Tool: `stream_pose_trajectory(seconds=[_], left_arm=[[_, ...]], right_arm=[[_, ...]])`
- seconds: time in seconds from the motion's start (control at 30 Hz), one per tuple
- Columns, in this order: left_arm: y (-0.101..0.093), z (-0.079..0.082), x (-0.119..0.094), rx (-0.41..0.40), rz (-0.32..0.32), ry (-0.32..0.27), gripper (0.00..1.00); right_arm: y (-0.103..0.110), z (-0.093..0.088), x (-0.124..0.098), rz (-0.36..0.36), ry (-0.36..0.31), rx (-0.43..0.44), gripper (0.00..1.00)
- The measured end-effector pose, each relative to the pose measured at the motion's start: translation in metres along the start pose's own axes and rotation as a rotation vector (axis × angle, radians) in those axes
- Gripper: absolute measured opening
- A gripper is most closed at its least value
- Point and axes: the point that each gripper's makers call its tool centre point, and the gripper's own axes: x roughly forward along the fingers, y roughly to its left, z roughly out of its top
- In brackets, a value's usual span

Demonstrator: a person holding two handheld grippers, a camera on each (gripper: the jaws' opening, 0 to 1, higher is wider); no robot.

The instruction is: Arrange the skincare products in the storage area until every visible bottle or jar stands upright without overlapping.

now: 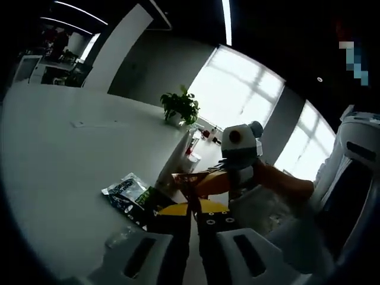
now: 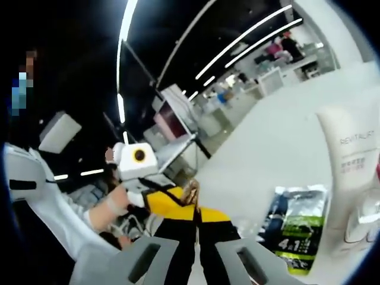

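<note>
Currently, both grippers are raised above a white surface (image 1: 53,172) with their jaws spread apart and nothing between them. In the left gripper view, the left gripper (image 1: 193,252) points across the surface toward the right gripper (image 1: 240,172), which is held by a hand with an orange sleeve. One sachet pack (image 1: 124,191) lies flat on the surface just left of and beyond the left jaw, clear of the jaws. One potted plant (image 1: 180,107) stands farther off on the surface, and a few small items beside it are too small to identify.

In the right gripper view, the right gripper (image 2: 193,258) faces the left gripper (image 2: 139,178). One white tube (image 2: 350,172) marked REVITALIFT stands upright on the surface (image 2: 267,142) at the right edge, well right of the right jaw. One green and black sachet (image 2: 300,228) marked 4in1 lies flat between the tube and the right jaw, touching neither jaw.
</note>
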Motion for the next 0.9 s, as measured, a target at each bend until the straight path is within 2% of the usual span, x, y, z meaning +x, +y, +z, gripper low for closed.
stream_pose_trajectory(seconds=[0.33, 0.53, 0.77, 0.9], left_arm=[[0.012, -0.001, -0.003, -0.043, 0.053, -0.015, 0.0], [0.018, -0.005, -0.005, -0.052, 0.075, -0.01, 0.0], [0.026, -0.005, -0.007, -0.068, 0.094, -0.024, 0.0], [0.029, -0.006, -0.007, -0.071, 0.101, -0.026, 0.0]], right_arm=[[-0.003, -0.001, 0.005, -0.037, -0.004, -0.019, 0.0], [-0.012, -0.006, 0.006, -0.101, 0.023, -0.065, 0.0], [-0.025, -0.008, 0.003, -0.147, 0.038, -0.07, 0.01], [-0.034, -0.011, 0.002, -0.199, 0.047, -0.076, 0.01]])
